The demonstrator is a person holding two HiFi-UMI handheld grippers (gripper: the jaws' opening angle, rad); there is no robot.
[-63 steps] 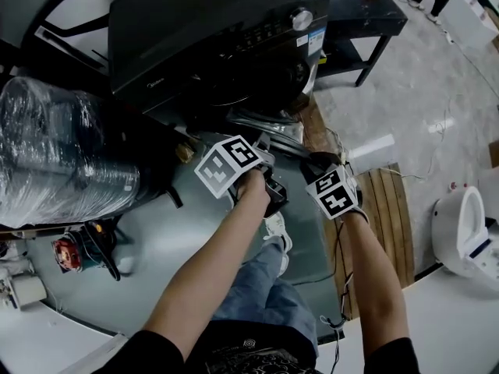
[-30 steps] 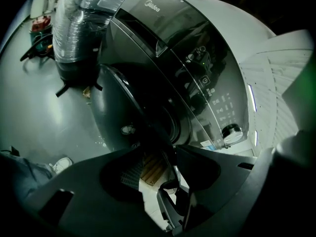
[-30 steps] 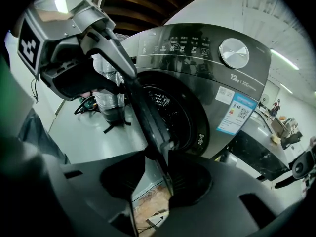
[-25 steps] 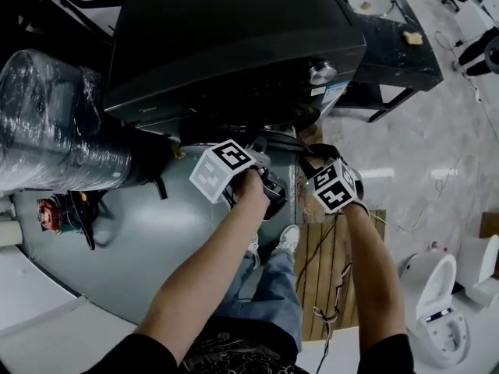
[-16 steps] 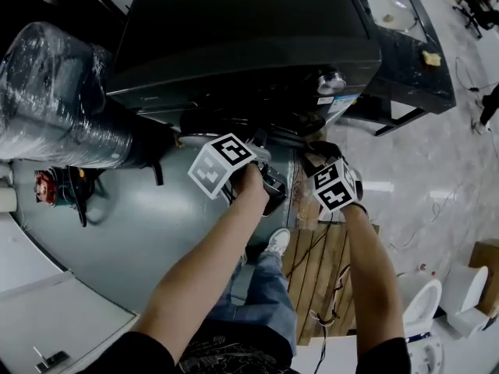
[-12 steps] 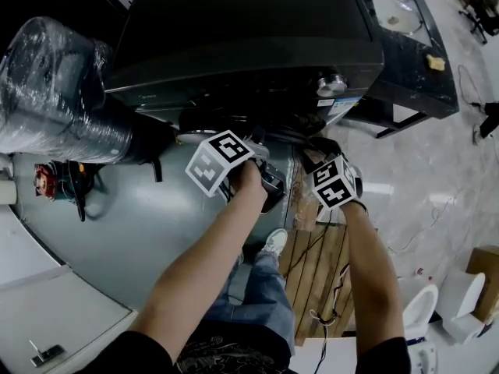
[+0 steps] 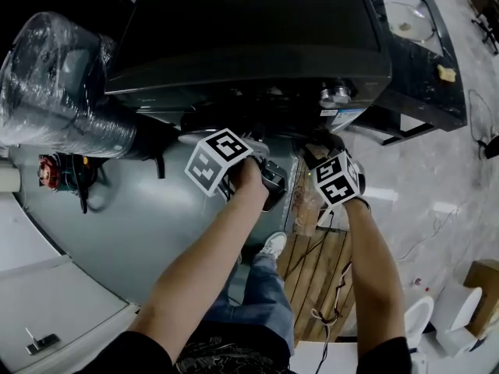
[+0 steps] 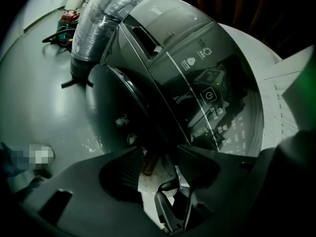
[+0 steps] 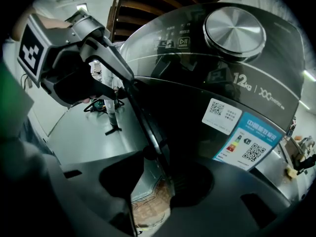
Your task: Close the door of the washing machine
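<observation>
- Washing machine (image 7: 249,37) door (image 8: 111,100) is ajar, swung out from the front panel, not latched.
- Left gripper (image 8: 158,169): jaws apart, door edge runs between them, no clamp. Probably there just to steady the push.
- Right gripper (image 9: 159,179): jaws apart too, door rim between them, against one pad. It sits at the free edge, likely for leverage.
- Task looks part done.

Dim, underexposed fisheye views, dark vignetted corners, soft glare on the glossy washing machine (image 9: 207,73).
</observation>
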